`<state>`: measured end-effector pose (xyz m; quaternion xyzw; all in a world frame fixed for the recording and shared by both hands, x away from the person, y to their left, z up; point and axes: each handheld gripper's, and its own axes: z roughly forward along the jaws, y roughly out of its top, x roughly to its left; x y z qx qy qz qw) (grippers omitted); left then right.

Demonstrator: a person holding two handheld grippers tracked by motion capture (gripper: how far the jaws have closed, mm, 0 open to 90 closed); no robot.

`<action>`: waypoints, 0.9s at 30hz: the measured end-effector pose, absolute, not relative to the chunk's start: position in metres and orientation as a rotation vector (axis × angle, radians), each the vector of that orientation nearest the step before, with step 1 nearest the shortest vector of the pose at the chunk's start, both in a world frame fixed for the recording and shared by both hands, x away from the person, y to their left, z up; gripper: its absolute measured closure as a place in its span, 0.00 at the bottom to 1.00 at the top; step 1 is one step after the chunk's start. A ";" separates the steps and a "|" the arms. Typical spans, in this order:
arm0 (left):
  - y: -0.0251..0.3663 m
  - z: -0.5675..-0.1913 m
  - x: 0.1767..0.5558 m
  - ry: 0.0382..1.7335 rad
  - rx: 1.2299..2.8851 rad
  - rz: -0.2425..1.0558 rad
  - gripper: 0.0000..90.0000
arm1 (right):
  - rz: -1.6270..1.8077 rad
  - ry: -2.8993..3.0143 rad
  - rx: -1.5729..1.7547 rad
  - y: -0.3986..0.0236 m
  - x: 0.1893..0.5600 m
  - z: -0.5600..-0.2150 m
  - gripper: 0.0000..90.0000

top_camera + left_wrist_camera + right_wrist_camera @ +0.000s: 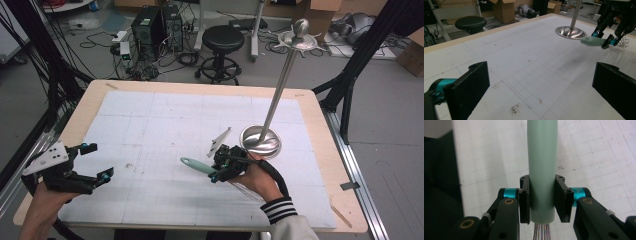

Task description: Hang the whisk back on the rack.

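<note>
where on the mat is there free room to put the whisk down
The white mat is bare across its far half and its middle, between the left gripper and the right gripper. It is crowded only at the right, where the whisk in the right gripper's jaws hangs beside the metal stand.

I find no legible text, label, brand, number or sign on anything in my three views at this moment.
</note>
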<state>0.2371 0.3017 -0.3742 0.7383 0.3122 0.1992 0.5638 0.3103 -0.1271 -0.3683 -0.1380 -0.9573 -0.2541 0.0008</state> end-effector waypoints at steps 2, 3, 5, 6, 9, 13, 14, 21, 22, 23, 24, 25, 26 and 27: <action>0.302 -0.374 0.237 0.734 1.738 0.471 0.02 | -0.865 -2.977 -0.416 -0.138 0.309 -0.360 0.77; 0.302 -0.374 0.237 0.733 1.738 0.471 0.02 | -0.865 -2.977 -0.416 -0.138 0.309 -0.360 0.77; 0.302 -0.374 0.237 0.732 1.738 0.470 0.02 | -0.941 -2.958 -0.400 -0.146 0.308 -0.355 0.77; 0.302 -0.374 0.237 0.733 1.739 0.470 0.02 | -1.002 -2.940 -0.380 -0.154 0.307 -0.348 0.77; 0.301 -0.374 0.237 0.734 1.741 0.468 0.02 | -1.041 -2.918 -0.377 -0.160 0.306 -0.344 0.77; 0.301 -0.374 0.237 0.735 1.742 0.469 0.02 | -1.105 -2.922 -0.376 -0.174 0.304 -0.334 0.77; 0.301 -0.374 0.237 0.735 1.742 0.469 0.02 | -1.118 -2.920 -0.374 -0.179 0.303 -0.331 0.77; 0.303 -0.374 0.237 0.742 1.743 0.475 0.02 | -1.226 -2.893 -0.387 -0.203 0.299 -0.318 0.77; 0.303 -0.374 0.237 0.742 1.744 0.475 0.02 | -1.253 -2.888 -0.389 -0.210 0.298 -0.314 0.77; 0.303 -0.374 0.237 0.743 1.741 0.475 0.02 | -1.265 -2.888 -0.390 -0.212 0.298 -0.313 0.77; 0.303 -0.374 0.237 0.741 1.742 0.474 0.02 | -1.265 -2.888 -0.390 -0.212 0.298 -0.313 0.77; 0.303 -0.375 0.237 0.740 1.746 0.474 0.02 | -1.275 -2.887 -0.392 -0.216 0.297 -0.311 0.77; 0.302 -0.375 0.237 0.740 1.746 0.470 0.02 | -1.284 -2.881 -0.401 -0.219 0.296 -0.309 0.77; 0.302 -0.375 0.237 0.740 1.747 0.470 0.02 | -1.300 -2.879 -0.405 -0.224 0.296 -0.307 0.77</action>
